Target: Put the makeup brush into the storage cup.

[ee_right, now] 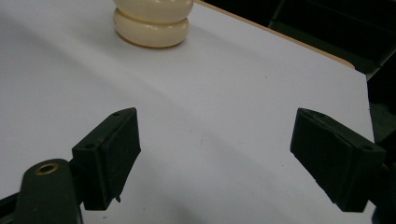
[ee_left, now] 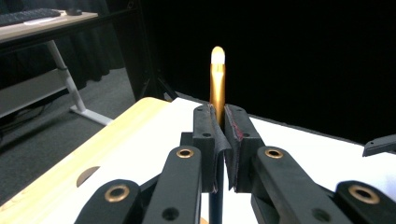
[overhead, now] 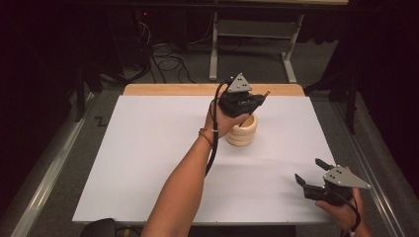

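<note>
A slim gold stick with a rounded tip (ee_left: 217, 79) stands up between the jaws of my left gripper (ee_left: 220, 114), which is shut on it. In the high view the left gripper (overhead: 259, 98) hovers over the back of the table, just above a cream ribbed ring-shaped holder (overhead: 242, 132), and the stick's tip (overhead: 267, 92) pokes out beyond it. Near the front right corner my right gripper (overhead: 310, 170) stands open with nothing between its jaws. From the right gripper (ee_right: 215, 149) the cream holder (ee_right: 153, 21) sits well ahead at the upper left.
A white sheet (overhead: 148, 163) covers most of the wooden table, whose bare strip (overhead: 173, 89) shows at the back. Beyond it are a desk frame (overhead: 214, 49) and floor cables (overhead: 168, 64). A desk with a keyboard (ee_left: 28, 16) stands off to the side.
</note>
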Tool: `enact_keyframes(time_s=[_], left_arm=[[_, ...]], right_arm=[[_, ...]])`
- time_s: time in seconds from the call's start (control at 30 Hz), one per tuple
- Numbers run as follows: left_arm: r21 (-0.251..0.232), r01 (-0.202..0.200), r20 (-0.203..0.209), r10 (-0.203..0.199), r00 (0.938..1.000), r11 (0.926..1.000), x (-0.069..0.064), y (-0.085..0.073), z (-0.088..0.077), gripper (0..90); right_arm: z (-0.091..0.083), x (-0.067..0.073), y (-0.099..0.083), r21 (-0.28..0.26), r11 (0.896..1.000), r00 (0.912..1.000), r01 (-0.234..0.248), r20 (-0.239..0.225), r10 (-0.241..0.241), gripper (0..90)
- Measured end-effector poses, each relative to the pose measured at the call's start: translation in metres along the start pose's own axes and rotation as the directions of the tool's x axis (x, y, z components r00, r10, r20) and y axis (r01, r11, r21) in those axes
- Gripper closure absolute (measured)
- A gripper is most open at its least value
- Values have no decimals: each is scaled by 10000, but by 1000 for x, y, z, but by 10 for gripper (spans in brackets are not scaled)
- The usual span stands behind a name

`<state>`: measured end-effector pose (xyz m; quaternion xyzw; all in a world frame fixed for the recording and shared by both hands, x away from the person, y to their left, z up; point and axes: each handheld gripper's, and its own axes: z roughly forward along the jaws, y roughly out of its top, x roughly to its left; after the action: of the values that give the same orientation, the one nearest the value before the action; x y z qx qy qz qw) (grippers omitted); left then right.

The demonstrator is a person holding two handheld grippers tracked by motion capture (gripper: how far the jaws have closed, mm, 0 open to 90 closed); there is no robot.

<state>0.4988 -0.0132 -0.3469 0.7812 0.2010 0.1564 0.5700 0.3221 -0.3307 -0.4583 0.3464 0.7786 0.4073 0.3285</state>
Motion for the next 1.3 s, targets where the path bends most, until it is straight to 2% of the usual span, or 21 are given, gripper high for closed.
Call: enact_keyframes(time_s=[0.07,0.23,0.37,0.53,0.7,0.8,0.87,0.9,0.97,1.13,1.3], left_arm=[[20,38,27,-38,10000,10000,2,-2,1,844],[62,242,46,-242,9997,9997,4,-9,2,844],[-135,432,-6,-432,9991,9990,8,-13,1,844],[-267,391,-75,-393,9992,9989,11,-9,-1,844],[-308,167,-254,-175,9995,9994,13,-4,-2,844],[-325,141,-257,-149,9996,9994,13,-2,0,844],[-418,114,-100,-118,9999,9991,14,-1,2,844],[-339,55,-228,-63,9997,9994,14,-1,3,844],[-289,86,-144,-90,9999,9995,15,-1,6,843],[-98,12,-289,-15,9996,10000,18,-4,13,844],[-4,225,-222,-225,9995,9997,24,-11,19,843]], right_arm=[[1,0,0,-23,9999,9999,115,-15,-115,169],[0,0,1,3,10000,10000,15,-33,-15,168],[0,1,1,-53,9999,9999,109,-64,-109,168],[0,2,1,-5,9999,9999,129,-62,-129,168],[1,1,0,93,9999,9999,133,-41,-132,168],[1,2,1,21,9999,9999,128,-70,-128,169],[0,2,1,37,9999,9999,131,-40,-131,168],[1,2,1,36,9999,9999,136,-53,-136,168],[0,2,1,40,9999,9999,103,-29,-102,169],[1,2,0,32,9999,9999,104,-32,-104,168],[0,2,0,72,9999,10000,88,-17,-87,168]])
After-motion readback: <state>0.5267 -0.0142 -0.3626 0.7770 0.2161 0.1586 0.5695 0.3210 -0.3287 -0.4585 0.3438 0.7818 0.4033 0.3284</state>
